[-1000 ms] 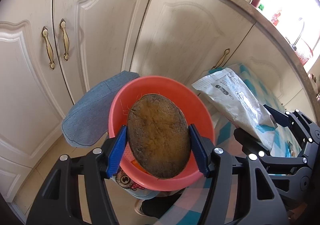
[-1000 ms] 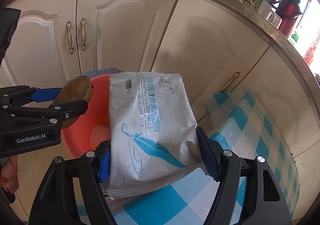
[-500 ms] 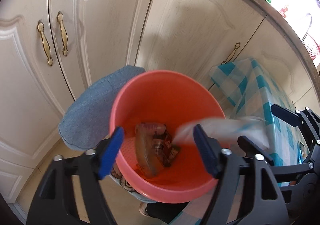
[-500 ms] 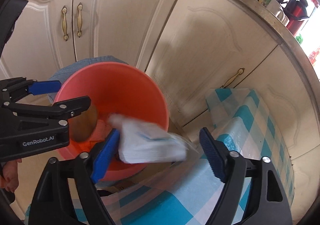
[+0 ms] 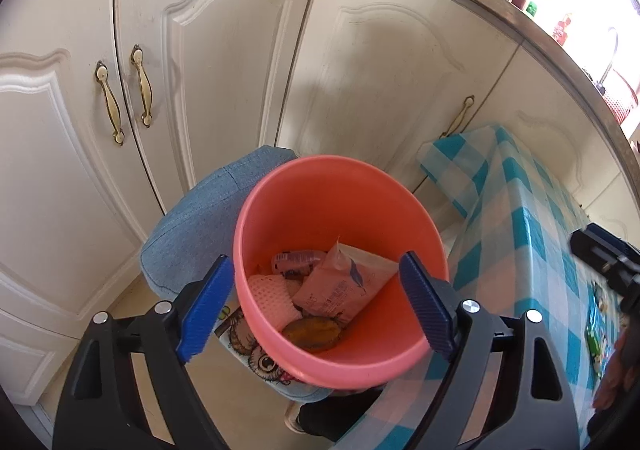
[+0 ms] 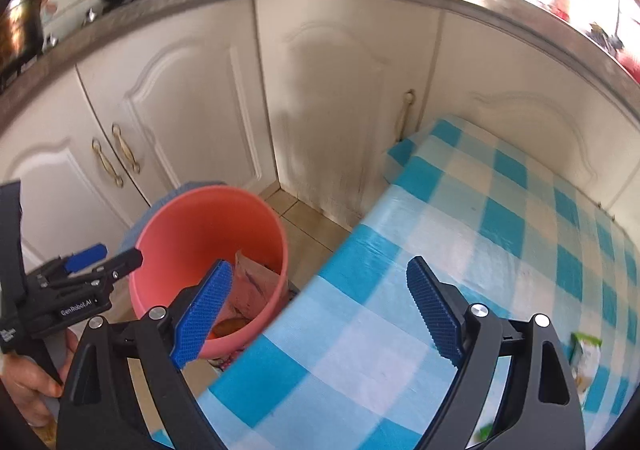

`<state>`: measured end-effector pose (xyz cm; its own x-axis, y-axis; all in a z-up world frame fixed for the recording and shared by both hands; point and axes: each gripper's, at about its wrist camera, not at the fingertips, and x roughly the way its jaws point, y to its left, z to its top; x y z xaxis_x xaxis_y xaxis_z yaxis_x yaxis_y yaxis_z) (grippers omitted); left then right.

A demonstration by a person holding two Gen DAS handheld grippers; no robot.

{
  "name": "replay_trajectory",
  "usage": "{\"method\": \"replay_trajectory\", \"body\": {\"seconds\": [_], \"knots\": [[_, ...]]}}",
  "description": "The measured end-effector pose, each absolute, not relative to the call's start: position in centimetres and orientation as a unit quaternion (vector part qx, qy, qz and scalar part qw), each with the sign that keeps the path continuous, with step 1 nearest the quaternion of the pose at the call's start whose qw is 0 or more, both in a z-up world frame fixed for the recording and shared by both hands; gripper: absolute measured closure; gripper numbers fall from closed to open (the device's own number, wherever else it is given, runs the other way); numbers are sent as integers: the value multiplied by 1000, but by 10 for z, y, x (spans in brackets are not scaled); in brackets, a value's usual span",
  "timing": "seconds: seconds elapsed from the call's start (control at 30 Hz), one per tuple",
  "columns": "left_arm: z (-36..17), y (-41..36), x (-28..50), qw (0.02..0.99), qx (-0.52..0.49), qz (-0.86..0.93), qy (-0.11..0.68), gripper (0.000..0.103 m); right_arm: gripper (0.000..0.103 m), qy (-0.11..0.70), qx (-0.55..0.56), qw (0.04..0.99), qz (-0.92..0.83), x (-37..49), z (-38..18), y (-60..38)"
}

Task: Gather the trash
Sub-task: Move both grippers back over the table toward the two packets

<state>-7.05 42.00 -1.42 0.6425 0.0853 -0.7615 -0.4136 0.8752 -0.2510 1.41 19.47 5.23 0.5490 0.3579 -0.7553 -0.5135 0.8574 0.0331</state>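
A coral plastic bucket (image 5: pixel 340 210) stands below my left gripper (image 5: pixel 314 262), whose jaws are opening with nothing between them. In the bucket lie a white wipes pack (image 5: pixel 344 286), a brown oval lump (image 5: pixel 312 332), a pink mesh sponge (image 5: pixel 272 296) and a small pink wrapper (image 5: pixel 296 261). My right gripper (image 6: pixel 320 266) hangs over the edge of the checked table (image 6: pixel 480 250), its jaws also opening and holding nothing. The right wrist view shows the bucket (image 6: pixel 192 218) at lower left, the wipes pack (image 6: pixel 252 282) inside it and the left gripper (image 6: pixel 118 253) beside it.
White cabinet doors (image 5: pixel 224 90) stand close behind the bucket. A blue padded seat (image 5: pixel 200 226) sits left of it, and an owl-print cloth (image 5: pixel 256 354) lies under it. A green-and-white wrapper (image 6: pixel 584 350) lies on the table at right. A hand (image 6: pixel 28 382) holds the left gripper.
The left gripper let go of the brown lump and the right let go of the wipes pack; both dropped into the bucket. The right gripper rolled and swung right over the table.
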Motion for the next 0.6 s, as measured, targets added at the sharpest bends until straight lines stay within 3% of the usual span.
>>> {"method": "replay_trajectory", "body": {"seconds": [0.27,0.6], "knots": [[11,382,-80,900,-169,105,389,17,14,407,30,885,225,-6,58,109],[37,316,-79,910,-134,42,389,13,14,378,96,900,192,-45,58,35]]}}
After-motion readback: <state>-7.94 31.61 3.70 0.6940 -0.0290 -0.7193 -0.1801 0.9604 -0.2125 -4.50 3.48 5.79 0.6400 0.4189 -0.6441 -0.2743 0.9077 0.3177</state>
